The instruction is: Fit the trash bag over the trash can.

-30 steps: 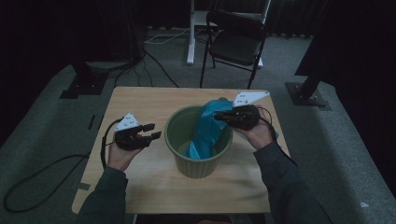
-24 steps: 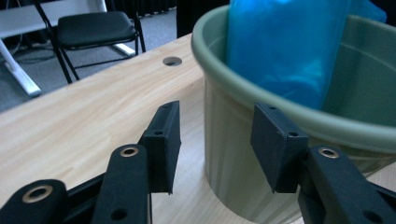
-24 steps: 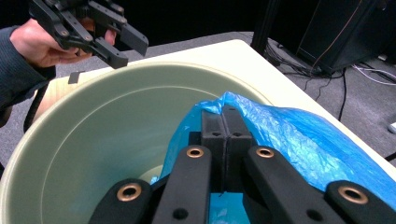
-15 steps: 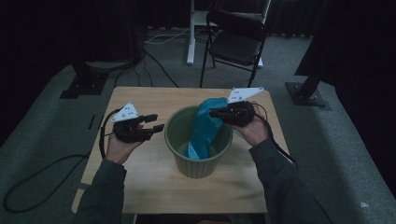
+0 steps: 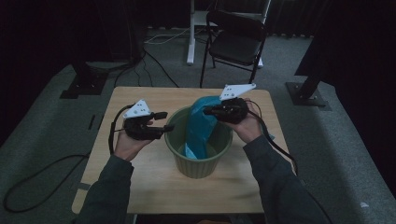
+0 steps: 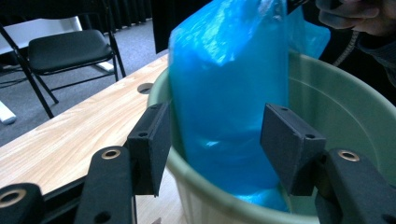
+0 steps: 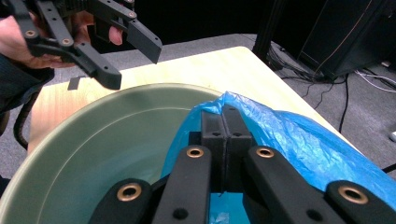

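One claw [image 7: 224, 122] pinches blue bag [image 7: 299, 140] over bin [image 7: 93, 140]

The room is dim, its far wall hung with dark curtains [image 5: 299, 18]. Grey carpet [image 5: 56, 140] covers the floor. A light wooden table [image 5: 154, 186] stands at the centre. At 12 o'clock beyond it sits a black folding chair [image 5: 233, 44], beside a white stand leg [image 5: 190, 37]. Black cables [image 5: 154, 60] trail at 11 o'clock, and a dark stand base [image 5: 306, 91] sits at 2 o'clock.

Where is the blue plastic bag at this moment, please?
In the high view the blue bag hangs into the green bin at mid-table, its top pinched by the right gripper over the bin's right rim.
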`<state>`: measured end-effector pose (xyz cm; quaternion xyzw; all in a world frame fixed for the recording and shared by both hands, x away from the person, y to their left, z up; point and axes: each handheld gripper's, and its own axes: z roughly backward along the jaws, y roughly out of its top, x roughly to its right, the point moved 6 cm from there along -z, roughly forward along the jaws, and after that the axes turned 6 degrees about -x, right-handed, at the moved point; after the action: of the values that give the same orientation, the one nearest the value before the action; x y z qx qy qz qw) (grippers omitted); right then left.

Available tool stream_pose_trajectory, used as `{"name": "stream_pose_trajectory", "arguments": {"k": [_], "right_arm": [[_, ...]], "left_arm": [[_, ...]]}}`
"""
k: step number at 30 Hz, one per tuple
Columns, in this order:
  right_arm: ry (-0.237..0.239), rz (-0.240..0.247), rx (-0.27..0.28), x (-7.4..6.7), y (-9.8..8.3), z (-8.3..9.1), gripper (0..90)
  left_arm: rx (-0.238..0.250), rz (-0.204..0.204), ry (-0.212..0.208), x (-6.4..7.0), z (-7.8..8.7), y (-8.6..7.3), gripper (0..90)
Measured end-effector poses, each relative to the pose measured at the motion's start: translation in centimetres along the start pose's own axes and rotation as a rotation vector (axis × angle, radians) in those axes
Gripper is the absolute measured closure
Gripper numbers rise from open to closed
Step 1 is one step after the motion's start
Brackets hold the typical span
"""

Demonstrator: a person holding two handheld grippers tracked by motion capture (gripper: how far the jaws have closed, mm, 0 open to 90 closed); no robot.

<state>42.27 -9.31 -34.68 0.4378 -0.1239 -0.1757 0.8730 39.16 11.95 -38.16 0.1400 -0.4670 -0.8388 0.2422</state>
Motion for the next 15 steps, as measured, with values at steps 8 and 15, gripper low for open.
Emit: {"name": "stream_pose_trajectory", "arguments": {"k": [8, 15], "right_arm": [[0.005, 0.002, 0.010, -0.5, 0.8, -0.5, 90.0], [0.025, -0.007, 0.028, -0.9, 1.0, -0.7, 90.0]], "left_arm": [[-0.019, -0.028, -0.004, 1.0, -1.6, 1.2, 39.3], [-0.037, -0.040, 0.010, 1.6, -2.7, 2.2, 37.9]]}}
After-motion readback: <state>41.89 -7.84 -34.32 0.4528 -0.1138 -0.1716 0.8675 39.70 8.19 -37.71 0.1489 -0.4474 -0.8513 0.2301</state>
